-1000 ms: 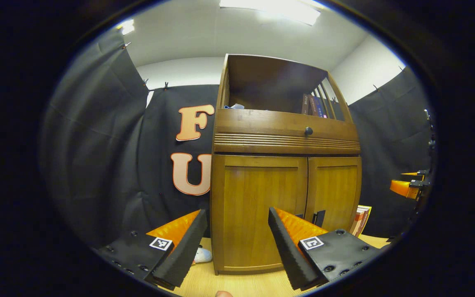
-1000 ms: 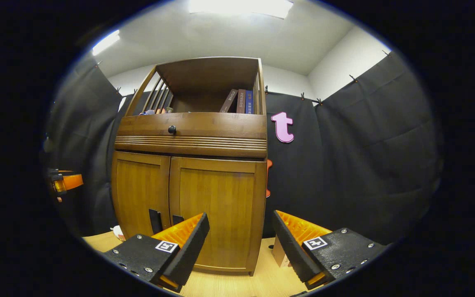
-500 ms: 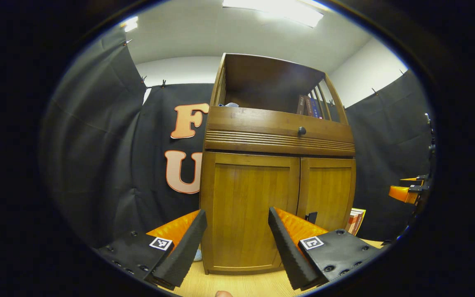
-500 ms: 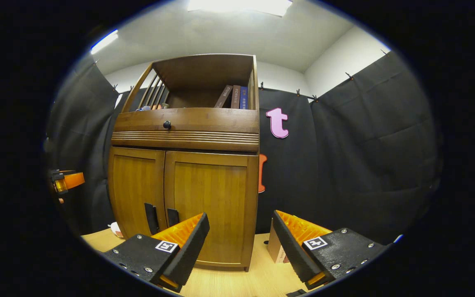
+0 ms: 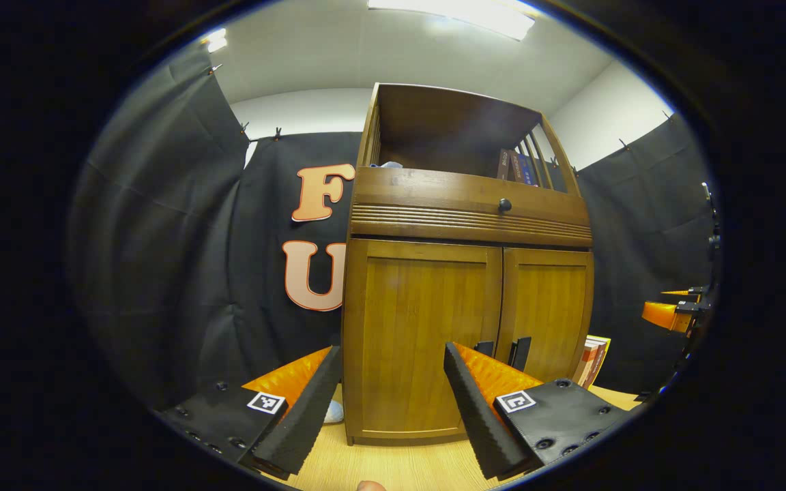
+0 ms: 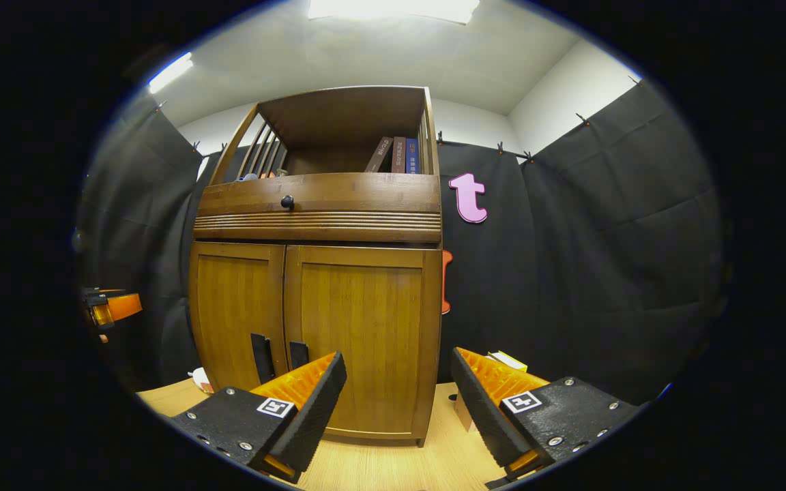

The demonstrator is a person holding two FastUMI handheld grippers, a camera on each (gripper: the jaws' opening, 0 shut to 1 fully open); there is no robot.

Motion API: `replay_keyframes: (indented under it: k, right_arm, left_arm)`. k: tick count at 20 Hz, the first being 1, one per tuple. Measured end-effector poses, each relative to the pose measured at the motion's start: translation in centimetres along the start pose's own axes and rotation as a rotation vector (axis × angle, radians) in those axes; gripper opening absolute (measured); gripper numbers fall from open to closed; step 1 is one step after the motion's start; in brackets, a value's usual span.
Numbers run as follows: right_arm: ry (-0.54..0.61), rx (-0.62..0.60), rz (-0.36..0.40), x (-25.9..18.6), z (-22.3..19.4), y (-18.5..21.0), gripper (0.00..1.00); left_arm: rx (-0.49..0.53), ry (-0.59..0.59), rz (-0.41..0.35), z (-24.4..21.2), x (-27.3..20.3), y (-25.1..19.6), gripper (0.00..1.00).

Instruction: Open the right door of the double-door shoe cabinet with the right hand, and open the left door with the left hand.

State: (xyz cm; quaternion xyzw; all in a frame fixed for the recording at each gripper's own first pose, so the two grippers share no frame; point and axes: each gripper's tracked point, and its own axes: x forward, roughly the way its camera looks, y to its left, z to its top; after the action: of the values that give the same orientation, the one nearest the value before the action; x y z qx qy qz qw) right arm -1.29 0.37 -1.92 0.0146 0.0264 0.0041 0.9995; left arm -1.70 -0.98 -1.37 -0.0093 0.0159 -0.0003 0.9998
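Here, the wooden shoe cabinet [image 5: 468, 273] stands on a light wood floor [image 5: 393, 467], facing both grippers, with black cloth wall behind and to either side. In the left gripper view, the left gripper [image 5: 389, 402] hangs in front of the left door [image 5: 424, 334] with its jaws apart and nothing between them; open floor lies between its fingers and the cabinet's base. The left door and the right door [image 5: 550, 307] are both closed, meeting at a centre seam, and two dark handles [image 5: 519, 351] sit low beside that seam. Above the doors runs a drawer front with a dark round knob [image 5: 504, 204], and above that an open shelf holding upright books [image 5: 516, 167] at its right end. More books [image 5: 591, 361] lean near the cabinet's right side, and a pale object [image 5: 333, 411] lies at its left foot. At the far right edge, the other gripper's orange part is visible. In the right gripper view, the right gripper [image 6: 396, 402] is likewise spread and empty before the right door [image 6: 362, 334], well apart from it, and a small box [image 6: 464, 409] rests on the floor right of the cabinet.
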Motion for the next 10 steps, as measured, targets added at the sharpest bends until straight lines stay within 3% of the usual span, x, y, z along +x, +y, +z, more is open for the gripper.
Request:
replay_keyframes:
  k: [10]
  right_arm:
    - [0.053,-0.008,0.065,1.9,-2.9,4.8,1.00]
  left_arm:
    - [-0.006,-0.020,0.040,1.0,-0.9,2.4,0.94]
